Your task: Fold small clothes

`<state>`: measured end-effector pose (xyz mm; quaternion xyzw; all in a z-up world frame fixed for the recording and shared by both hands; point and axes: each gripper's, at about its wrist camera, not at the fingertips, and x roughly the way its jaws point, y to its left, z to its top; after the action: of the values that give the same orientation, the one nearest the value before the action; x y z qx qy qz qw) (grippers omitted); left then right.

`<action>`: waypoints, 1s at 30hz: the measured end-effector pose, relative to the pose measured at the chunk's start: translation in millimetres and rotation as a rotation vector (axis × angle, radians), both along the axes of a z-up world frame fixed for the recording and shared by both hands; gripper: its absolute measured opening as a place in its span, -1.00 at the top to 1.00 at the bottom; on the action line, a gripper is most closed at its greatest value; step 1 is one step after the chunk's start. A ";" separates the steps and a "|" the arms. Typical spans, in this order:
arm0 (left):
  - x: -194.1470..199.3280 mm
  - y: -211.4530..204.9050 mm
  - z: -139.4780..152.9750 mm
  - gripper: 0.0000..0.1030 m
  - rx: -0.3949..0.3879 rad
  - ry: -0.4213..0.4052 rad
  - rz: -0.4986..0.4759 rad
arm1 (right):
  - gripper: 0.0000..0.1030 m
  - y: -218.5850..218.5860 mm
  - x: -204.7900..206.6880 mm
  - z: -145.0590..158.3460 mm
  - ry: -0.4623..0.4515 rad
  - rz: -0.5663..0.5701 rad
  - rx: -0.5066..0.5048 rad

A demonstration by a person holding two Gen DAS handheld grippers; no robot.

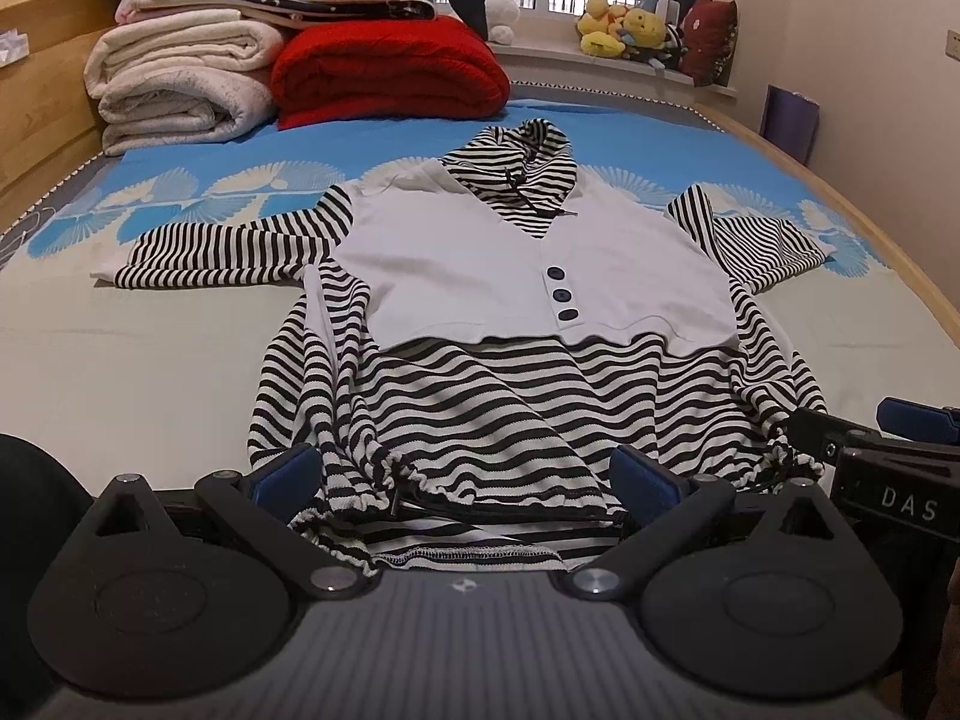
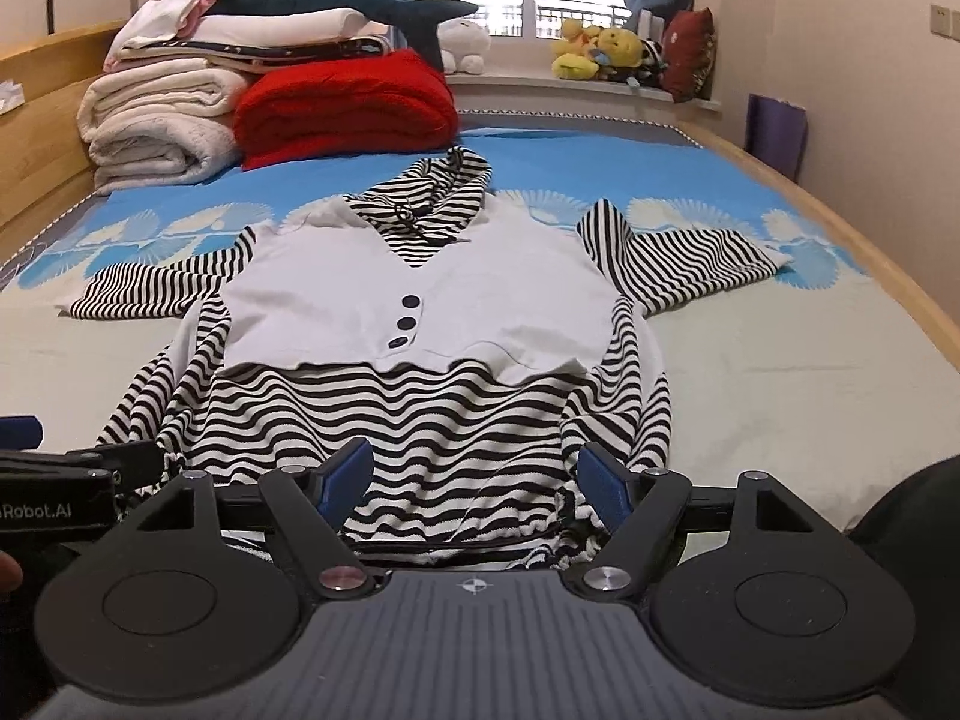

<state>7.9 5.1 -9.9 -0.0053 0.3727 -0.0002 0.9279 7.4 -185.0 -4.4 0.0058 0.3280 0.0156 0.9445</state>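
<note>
Here the striped hooded top (image 1: 480,396) lies flat on the bed (image 1: 120,348), hem at six o'clock, hood at twelve. Left gripper (image 1: 462,480) and right gripper (image 2: 474,480) both stand spread over the gathered hem, probably not yet pinching. Soft, light knit: grip the hem corners.

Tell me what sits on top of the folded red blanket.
The red blanket carries a stack of folded white and dark linens, with a plush shark lying on top. How far the stack's underside rests on the blanket is hidden.
</note>
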 end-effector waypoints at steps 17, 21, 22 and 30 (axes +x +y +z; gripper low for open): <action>0.7 -1.0 -1.2 -0.99 -0.004 0.015 0.001 | -0.54 -1.2 2.5 -1.5 0.018 -0.010 0.005; 1.9 -1.3 -1.8 -0.99 -0.002 0.021 0.003 | -0.54 -1.7 2.6 -1.4 0.020 -0.012 0.010; 2.0 -1.3 -2.4 -0.99 -0.002 0.022 0.003 | -0.54 -2.2 2.6 -1.7 0.021 -0.012 0.012; 2.7 -2.4 -3.7 -0.99 0.001 0.026 -0.002 | -0.54 -2.3 3.6 -2.1 0.026 -0.013 0.016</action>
<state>10.6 2.7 -13.6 -0.0046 0.3847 -0.0006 0.9230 11.0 -187.2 -6.5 0.0157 0.3402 0.0119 0.9402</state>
